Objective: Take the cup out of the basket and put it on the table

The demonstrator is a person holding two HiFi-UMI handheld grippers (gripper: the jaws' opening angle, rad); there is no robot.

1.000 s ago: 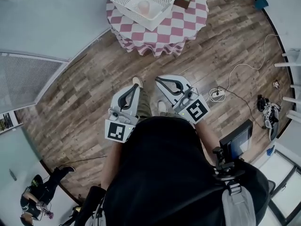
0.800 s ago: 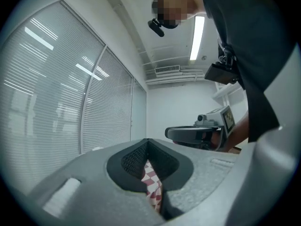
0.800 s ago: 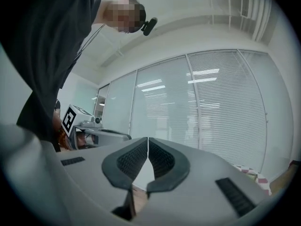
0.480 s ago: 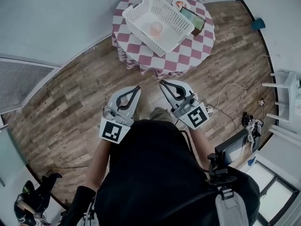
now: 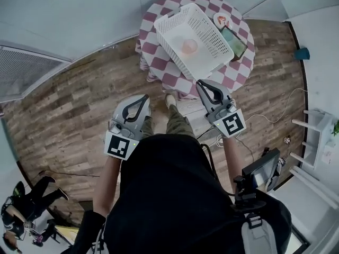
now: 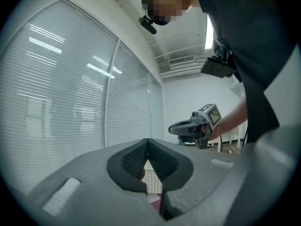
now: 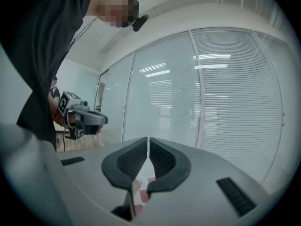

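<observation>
A pale pink cup [image 5: 189,46] stands inside a white lattice basket [image 5: 212,36] on a round table with a pink-and-white checked cloth [image 5: 159,62]. My left gripper [image 5: 144,97] is held over the wooden floor, short of the table, shut and empty. Reaching just to the table's near edge, my right gripper [image 5: 202,83] is also shut with nothing in it. In the left gripper view the jaws [image 6: 148,141] meet with the basket showing low between them. The right gripper view shows its own jaws [image 7: 148,140] closed together, pointing at a glass wall.
A small plate [image 5: 222,21] and a dark green flat object [image 5: 234,40] lie beside the basket. Cables [image 5: 275,115] trail on the floor at right, near a white shelf [image 5: 318,136]. Another person [image 5: 26,205] is at the lower left. Blinds cover the glass walls [image 6: 70,102].
The table with the basket has come nearer and shifted right in the head view as the person walked towards it. Both grippers stay shut and empty.
</observation>
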